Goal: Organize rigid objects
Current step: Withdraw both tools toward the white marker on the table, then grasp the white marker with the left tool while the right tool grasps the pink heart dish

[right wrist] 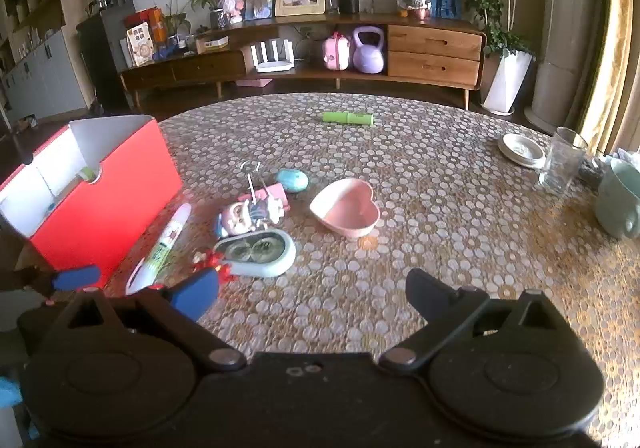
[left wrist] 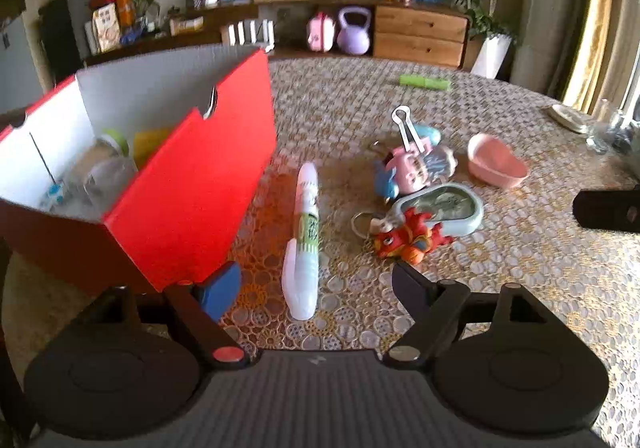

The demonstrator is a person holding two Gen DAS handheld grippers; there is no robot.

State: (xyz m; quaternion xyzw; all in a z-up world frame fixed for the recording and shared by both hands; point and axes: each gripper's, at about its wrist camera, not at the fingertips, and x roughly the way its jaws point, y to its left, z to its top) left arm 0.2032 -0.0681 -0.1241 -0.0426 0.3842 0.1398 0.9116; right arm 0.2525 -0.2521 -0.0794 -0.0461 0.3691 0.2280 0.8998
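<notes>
Tube [left wrist: 303,244] dead ahead of the left gripper [left wrist: 316,284], lying lengthwise between its wide, empty jaws, lined up for a pick, I'd say. Just left of it stands the red box [left wrist: 192,183], already holding a few things, so that looks like the drop-off. Ahead and right, a dragon toy [left wrist: 408,238], a blue case [left wrist: 440,205] and a pink bowl [left wrist: 496,161] sit loose on the counter [left wrist: 520,288]. The right gripper [right wrist: 312,292] is wide too, nothing between its jaws, the bowl farther ahead. Farthest off lies a green stick [right wrist: 348,117].
</notes>
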